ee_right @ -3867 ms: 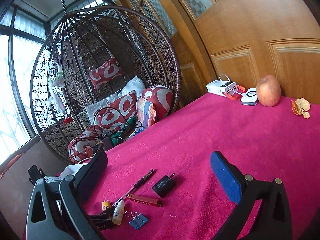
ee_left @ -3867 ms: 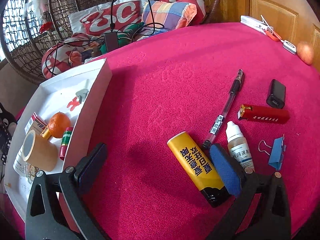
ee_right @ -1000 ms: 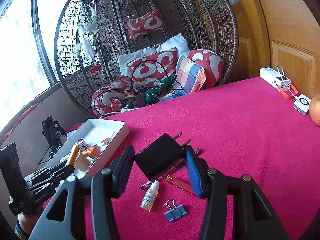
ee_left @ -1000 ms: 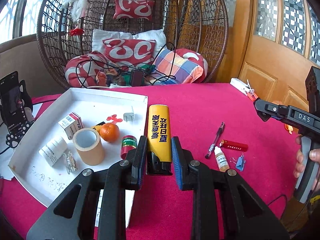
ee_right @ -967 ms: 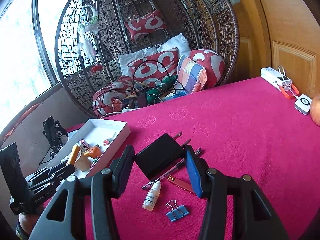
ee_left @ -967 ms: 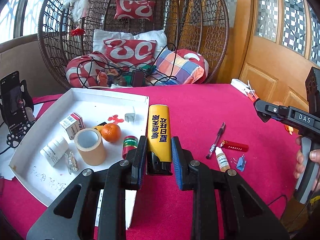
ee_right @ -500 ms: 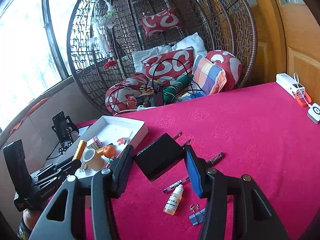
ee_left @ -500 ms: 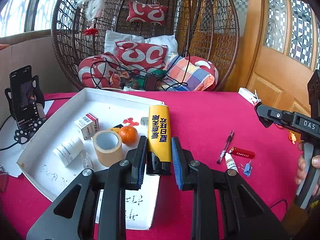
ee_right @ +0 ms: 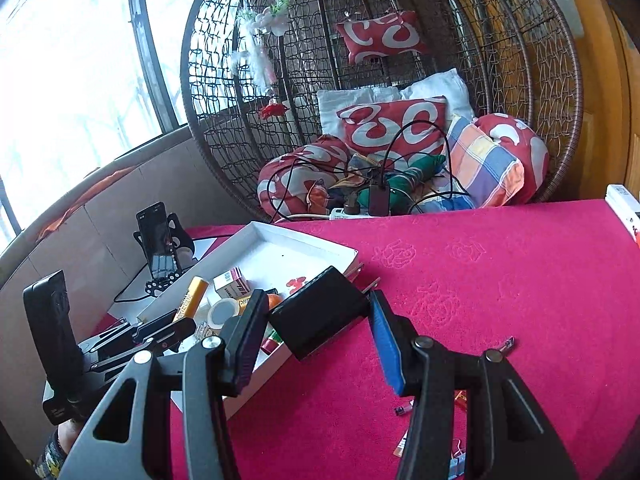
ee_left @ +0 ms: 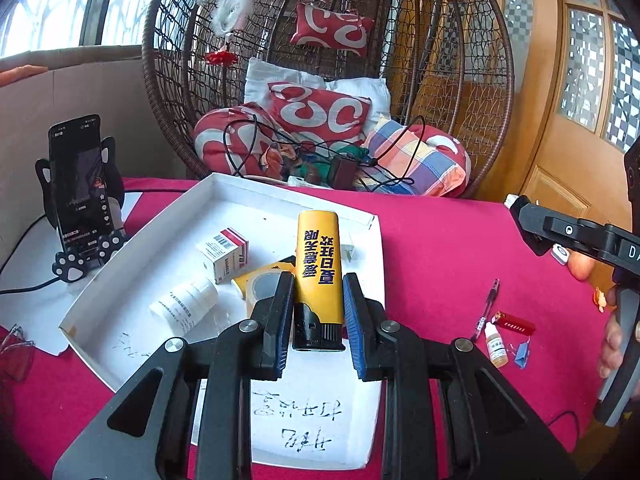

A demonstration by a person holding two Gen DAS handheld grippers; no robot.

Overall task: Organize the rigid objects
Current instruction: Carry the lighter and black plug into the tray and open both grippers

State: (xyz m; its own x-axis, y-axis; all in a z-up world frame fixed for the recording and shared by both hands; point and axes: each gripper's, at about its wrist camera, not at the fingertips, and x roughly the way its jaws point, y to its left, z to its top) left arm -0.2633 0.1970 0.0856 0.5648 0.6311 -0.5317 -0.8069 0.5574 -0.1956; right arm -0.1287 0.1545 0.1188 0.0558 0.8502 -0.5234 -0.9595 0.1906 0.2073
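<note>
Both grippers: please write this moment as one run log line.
left gripper: shut on yellow lighter, above white tray | right gripper: shut on black charger, by the tray edge

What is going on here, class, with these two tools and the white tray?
A person is tidying small items off the pink table into the white tray. The left hand-held gripper is clamped on a yellow lighter held above the tray. The right hand-held gripper grips a black charger plug near the tray's edge. A pen, dropper bottle, red lighter and blue binder clip lie on the cloth.
</note>
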